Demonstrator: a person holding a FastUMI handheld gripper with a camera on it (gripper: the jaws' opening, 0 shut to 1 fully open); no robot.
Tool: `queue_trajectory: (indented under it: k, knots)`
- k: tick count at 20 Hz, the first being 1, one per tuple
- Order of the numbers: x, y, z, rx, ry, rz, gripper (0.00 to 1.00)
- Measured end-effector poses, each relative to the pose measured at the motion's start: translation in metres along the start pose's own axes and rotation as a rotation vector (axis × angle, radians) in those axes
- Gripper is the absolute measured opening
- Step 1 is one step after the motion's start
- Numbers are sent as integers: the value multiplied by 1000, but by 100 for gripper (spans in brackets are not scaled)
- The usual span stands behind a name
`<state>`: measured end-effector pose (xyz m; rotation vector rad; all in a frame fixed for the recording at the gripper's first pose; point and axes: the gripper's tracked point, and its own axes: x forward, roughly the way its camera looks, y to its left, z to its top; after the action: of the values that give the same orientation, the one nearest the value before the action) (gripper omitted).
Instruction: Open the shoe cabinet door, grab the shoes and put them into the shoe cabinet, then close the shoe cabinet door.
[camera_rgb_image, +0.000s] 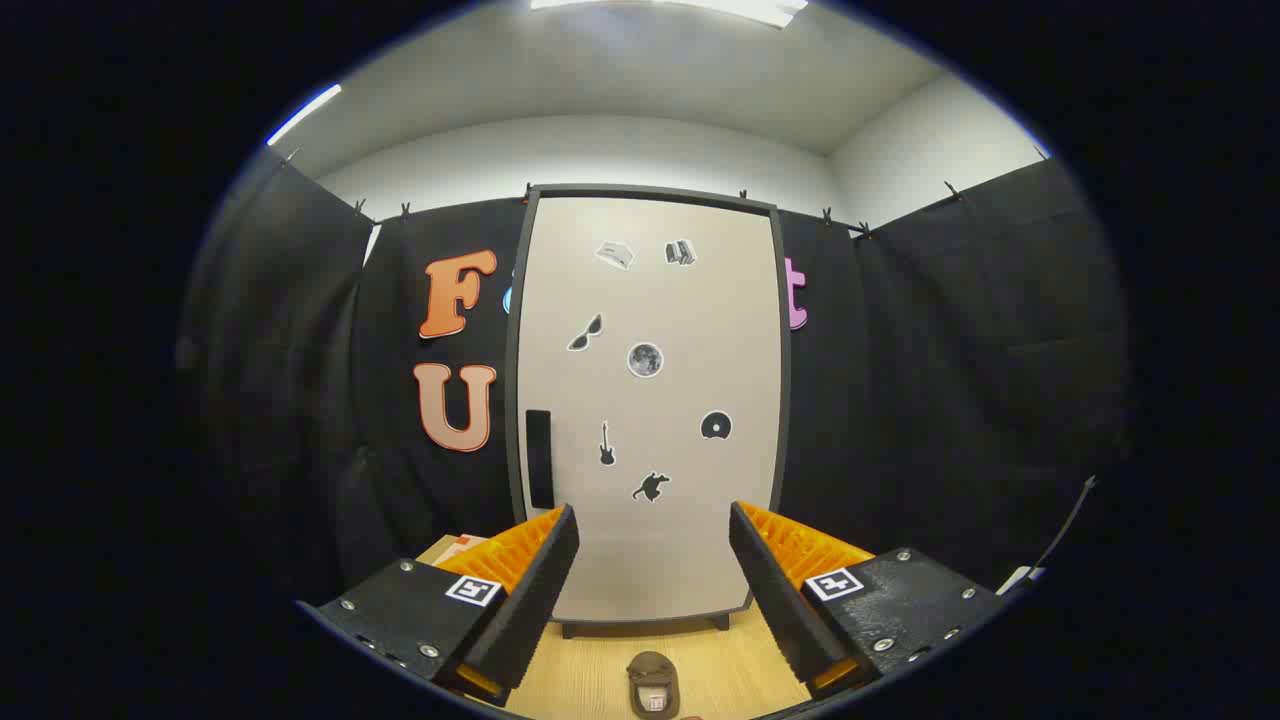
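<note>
Left of the shoe cabinet (648, 400) black cloth (300, 380) covers the booth wall. The cabinet stands upright on the wooden floor (590, 670), well beyond the gripper (652, 535), its pale door (690, 300) closed and dotted with small stickers (645, 359); a dark handle (539, 458) sits along the door's left edge. The gripper's fingers are spread wide apart with nothing between them, both aimed at the lower part of the door. A brown shoe (653, 684) lies on the floor low between the fingers, nearer than their tips, toe toward the cabinet; its rear is cut off. The cabinet's lower corners hide behind the fingers, and its inside cannot be seen
</note>
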<state>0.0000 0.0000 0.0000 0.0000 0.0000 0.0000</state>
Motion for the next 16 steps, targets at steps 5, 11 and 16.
queue_trajectory:
  k: [5,11,16]
  knots:
    - [2,2,3,13,1,4,95]
    - [6,-2,1,15,5,-7,95]
    - [9,-1,0,27,12,-2,95]
